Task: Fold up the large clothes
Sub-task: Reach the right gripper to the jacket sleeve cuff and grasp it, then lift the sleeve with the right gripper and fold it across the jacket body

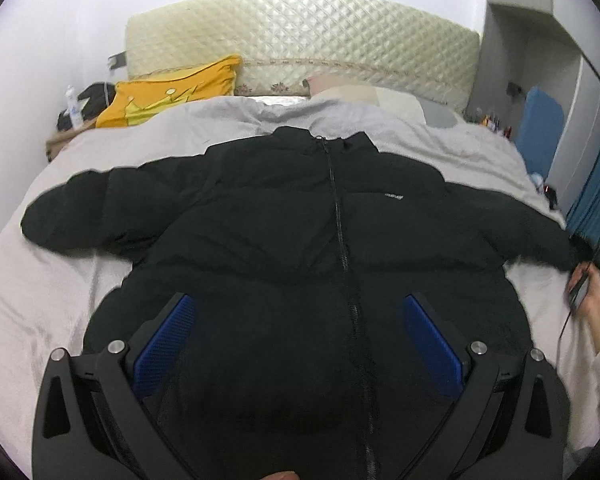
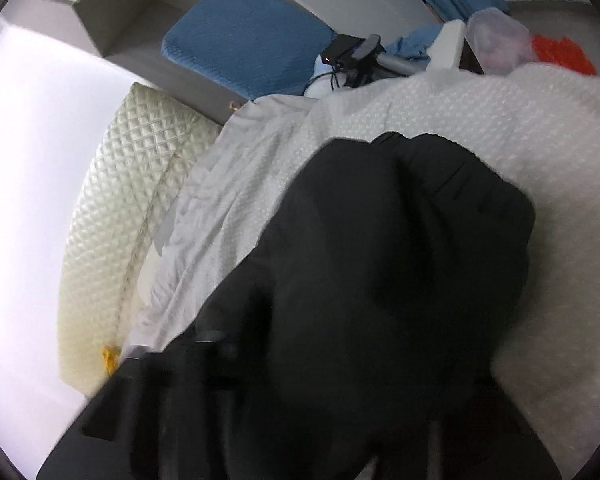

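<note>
A black puffer jacket (image 1: 292, 220) lies zipped and face up on a grey-white bed cover (image 1: 40, 300), sleeves spread to both sides. My left gripper (image 1: 296, 312) is open above the jacket's lower hem, its blue pads (image 1: 164, 344) wide apart on either side of the zipper. In the right wrist view the jacket's sleeve end (image 2: 400, 240) fills the middle and drapes over the right gripper, hiding its fingertips; only the dark body of the tool (image 2: 148, 408) shows. In the left wrist view the right hand (image 1: 588, 292) sits at the right sleeve cuff.
A quilted cream headboard (image 1: 300, 40) stands at the far end. A yellow pillow (image 1: 168, 92) lies at the back left. A blue cushion (image 2: 244, 36) and a camera on a stand (image 2: 352, 54) are beside the bed's right edge.
</note>
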